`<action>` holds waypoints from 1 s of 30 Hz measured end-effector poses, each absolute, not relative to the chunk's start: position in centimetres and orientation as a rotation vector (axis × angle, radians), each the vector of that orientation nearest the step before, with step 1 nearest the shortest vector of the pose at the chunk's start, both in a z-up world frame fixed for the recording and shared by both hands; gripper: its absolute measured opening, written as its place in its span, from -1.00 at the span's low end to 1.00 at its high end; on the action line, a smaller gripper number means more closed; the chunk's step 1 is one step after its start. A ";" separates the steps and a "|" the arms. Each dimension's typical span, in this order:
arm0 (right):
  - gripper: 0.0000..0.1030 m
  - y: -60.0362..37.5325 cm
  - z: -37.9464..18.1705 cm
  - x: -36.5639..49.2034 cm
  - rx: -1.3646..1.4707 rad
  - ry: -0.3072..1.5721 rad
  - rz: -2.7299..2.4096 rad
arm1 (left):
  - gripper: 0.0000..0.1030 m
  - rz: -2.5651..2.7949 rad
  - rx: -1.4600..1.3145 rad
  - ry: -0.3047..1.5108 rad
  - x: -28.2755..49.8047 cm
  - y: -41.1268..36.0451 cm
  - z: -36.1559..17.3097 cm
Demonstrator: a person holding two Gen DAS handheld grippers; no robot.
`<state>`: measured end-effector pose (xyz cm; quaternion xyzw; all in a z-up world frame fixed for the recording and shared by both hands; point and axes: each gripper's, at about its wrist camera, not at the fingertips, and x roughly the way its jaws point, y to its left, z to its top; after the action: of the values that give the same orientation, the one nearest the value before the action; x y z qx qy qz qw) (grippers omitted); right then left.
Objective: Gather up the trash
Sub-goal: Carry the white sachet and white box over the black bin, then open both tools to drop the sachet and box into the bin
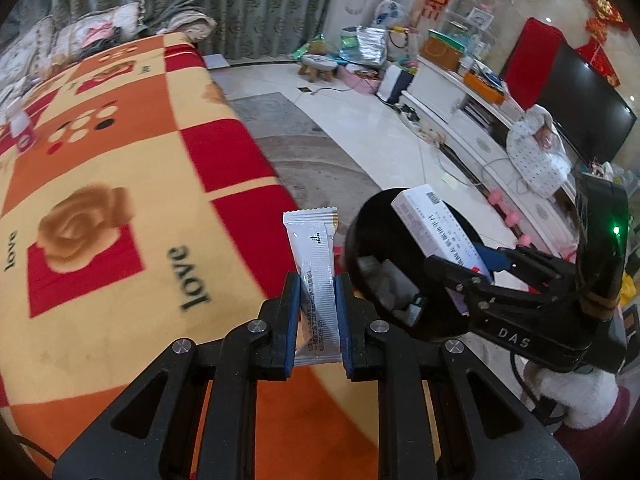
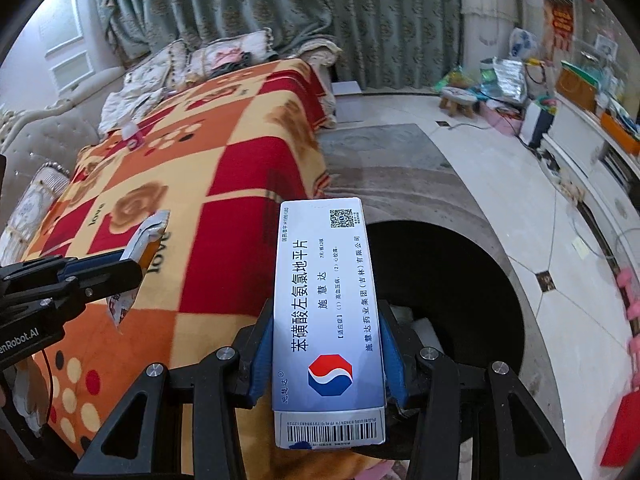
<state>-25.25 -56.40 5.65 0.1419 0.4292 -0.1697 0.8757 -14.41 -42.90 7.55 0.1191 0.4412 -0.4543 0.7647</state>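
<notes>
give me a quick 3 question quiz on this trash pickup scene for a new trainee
1. True or false: the left gripper is shut on the white foil snack wrapper.
2. What does the right gripper hold?
A. a pink bottle
B. the white and blue cardboard medicine box
C. nothing
3. Fill in: the box is held over the round black ______, which stands on the floor beside the sofa's orange and red checked blanket.

Key
1. True: both blue pads press the wrapper's sides.
2. B
3. trash bin; some trash already lies inside it.
</notes>
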 end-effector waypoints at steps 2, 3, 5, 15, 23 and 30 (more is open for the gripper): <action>-0.12 -56.9 5.4 -25.5 0.306 0.897 -0.364 | -0.71 -1.003 0.260 0.966 -14.6 -43.8 7.4; -0.12 -57.3 5.3 -25.7 0.314 0.899 -0.372 | -0.71 -1.012 0.261 0.969 -14.5 -44.2 7.3; -0.12 -57.8 5.1 -25.9 0.323 0.900 -0.382 | -0.71 -1.030 0.262 0.975 -14.7 -45.2 7.2; -0.12 -60.2 3.9 -27.4 0.370 0.916 -0.438 | -0.71 -1.075 0.250 1.018 -14.7 -48.4 6.2; -0.12 -61.0 3.4 -27.9 0.382 0.924 -0.455 | -0.71 -1.089 0.254 1.025 -15.2 -49.5 5.7; -0.12 -61.5 3.5 -28.0 0.392 0.921 -0.477 | -0.71 -1.104 0.236 1.035 -15.1 -49.8 5.7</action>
<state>-28.01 -61.54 3.51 0.1863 0.4372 -0.2264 0.8502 -15.10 -49.77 5.71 0.1067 0.4682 -0.4995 0.7210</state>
